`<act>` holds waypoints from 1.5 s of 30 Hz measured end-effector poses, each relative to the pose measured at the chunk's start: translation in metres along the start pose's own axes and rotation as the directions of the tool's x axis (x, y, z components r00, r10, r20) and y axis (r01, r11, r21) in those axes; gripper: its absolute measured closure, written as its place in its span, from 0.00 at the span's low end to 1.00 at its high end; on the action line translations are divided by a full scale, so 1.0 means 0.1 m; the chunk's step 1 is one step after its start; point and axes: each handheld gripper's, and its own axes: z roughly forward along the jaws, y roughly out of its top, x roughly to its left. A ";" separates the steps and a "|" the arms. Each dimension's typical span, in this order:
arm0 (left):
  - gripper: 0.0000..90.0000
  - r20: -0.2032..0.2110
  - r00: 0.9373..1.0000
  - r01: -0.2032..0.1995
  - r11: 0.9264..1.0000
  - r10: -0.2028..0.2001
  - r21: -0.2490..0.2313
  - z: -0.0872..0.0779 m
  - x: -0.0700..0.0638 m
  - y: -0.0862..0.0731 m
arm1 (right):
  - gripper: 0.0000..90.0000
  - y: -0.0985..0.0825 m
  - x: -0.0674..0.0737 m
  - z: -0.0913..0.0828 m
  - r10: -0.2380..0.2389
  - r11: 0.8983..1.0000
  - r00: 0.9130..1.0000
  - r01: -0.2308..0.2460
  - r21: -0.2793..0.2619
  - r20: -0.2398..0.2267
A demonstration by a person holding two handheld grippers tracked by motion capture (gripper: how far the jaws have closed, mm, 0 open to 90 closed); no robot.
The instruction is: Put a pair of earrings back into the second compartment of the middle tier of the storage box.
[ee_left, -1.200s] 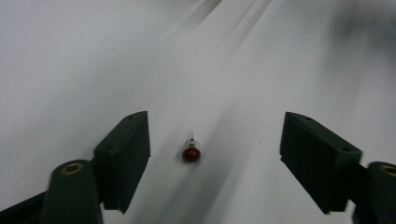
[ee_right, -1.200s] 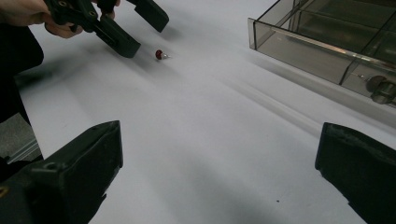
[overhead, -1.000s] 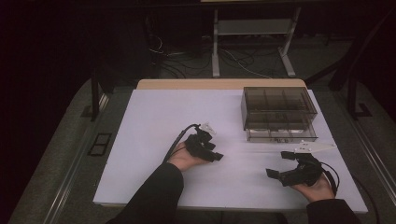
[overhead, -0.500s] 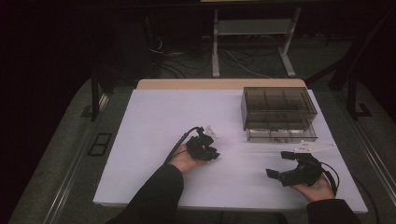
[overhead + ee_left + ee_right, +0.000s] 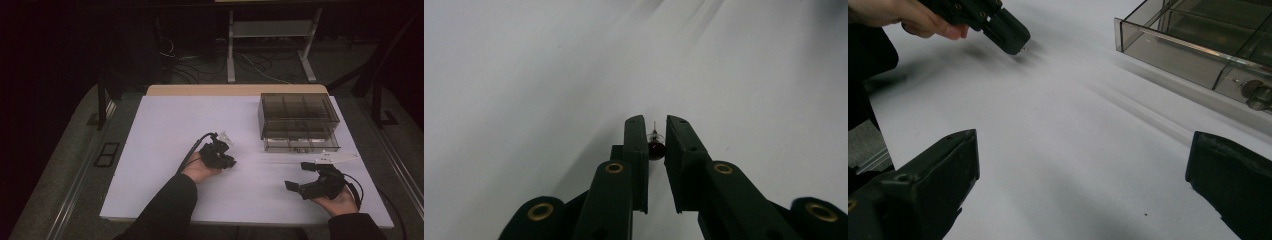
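Note:
My left gripper (image 5: pixel 655 131) points down at the white table (image 5: pixel 165 135), shut on a tiny dark red bead-like part (image 5: pixel 656 149) with a thin pin sticking out of it. In the high view this left gripper (image 5: pixel 229 161) sits at mid-table with a hand behind it. It also appears far off in the right gripper view, as the left gripper (image 5: pixel 1015 42) tipped onto the table. My right gripper (image 5: pixel 1083 165) stands wide open with nothing between its jaws, low over the table. From above, the right gripper (image 5: pixel 296 178) is near the front right edge, pointing left.
A smoky transparent compartment box (image 5: pixel 297 122) stands at the back right, its near wall (image 5: pixel 1193 62) ahead of the right gripper. A small metallic piece (image 5: pixel 1255 94) lies in one front compartment. A metal stand (image 5: pixel 272 30) and cables are on the floor beyond the table.
The left gripper's jaws look drawn closer together than a second ago, and the hand has barely shifted. The right hand has kept still.

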 end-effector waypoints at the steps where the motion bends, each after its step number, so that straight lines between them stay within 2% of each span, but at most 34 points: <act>1: 0.88 0.004 1.000 -0.010 1.000 0.010 0.000 -0.02 0.00 0.03 | 0.00 0.00 0.00 0.00 0.000 1.000 1.000 0.000 0.000 0.000; 8: 0.88 0.024 0.999 -0.026 0.999 0.027 -0.028 -0.08 -0.06 0.27 | 0.00 0.00 -0.01 0.00 -0.003 1.000 1.000 0.003 -0.003 0.000; 10: 0.88 0.032 0.998 -0.044 0.998 0.045 -0.046 -0.10 -0.07 0.33 | 0.00 0.00 -0.01 0.00 -0.006 1.000 1.000 0.006 -0.006 0.001; 12: 0.88 0.038 0.999 -0.037 0.998 0.039 -0.051 -0.10 -0.10 0.38 | 0.00 0.00 -0.01 0.00 -0.003 1.000 1.000 0.003 -0.006 0.001; 14: 0.88 0.039 0.997 -0.068 0.996 0.070 -0.054 -0.10 -0.09 0.43 | 0.00 0.00 -0.01 -0.01 -0.003 1.000 1.000 0.003 -0.007 0.000; 17: 0.88 0.044 0.996 -0.074 0.996 0.076 -0.055 -0.11 -0.12 0.50 | 0.00 0.00 -0.01 -0.01 -0.004 1.000 1.000 0.004 -0.007 0.000; 20: 0.88 0.050 0.993 -0.100 0.993 0.104 -0.062 -0.12 -0.14 0.58 | 0.00 0.00 -0.01 -0.01 -0.004 1.000 1.000 0.004 -0.007 -0.001; 24: 0.88 0.065 0.993 -0.093 0.992 0.099 -0.087 -0.13 -0.17 0.69 | 0.00 0.00 -0.02 -0.01 -0.007 1.000 1.000 0.007 -0.008 -0.002; 28: 0.88 0.074 0.991 -0.105 0.989 0.113 -0.108 -0.12 -0.19 0.80 | 0.00 0.00 -0.02 -0.01 -0.006 1.000 1.000 0.006 -0.007 -0.003; 32: 0.88 0.082 0.987 -0.130 0.986 0.139 -0.106 -0.11 -0.24 0.93 | 0.00 0.00 -0.02 -0.01 -0.007 1.000 1.000 0.007 -0.008 -0.004; 40: 0.88 0.092 0.982 -0.153 0.982 0.163 -0.109 -0.07 -0.30 1.18 | 0.00 0.00 -0.02 -0.01 -0.007 1.000 1.000 0.007 -0.009 -0.005; 43: 0.88 0.095 0.979 -0.172 0.979 0.183 -0.109 -0.04 -0.32 1.28 | 0.00 0.00 -0.02 -0.01 -0.006 1.000 1.000 0.006 -0.009 -0.005; 45: 0.88 0.099 0.978 -0.170 0.979 0.182 -0.115 -0.02 -0.35 1.33 | 0.00 0.00 -0.02 -0.01 -0.006 1.000 1.000 0.006 -0.009 -0.005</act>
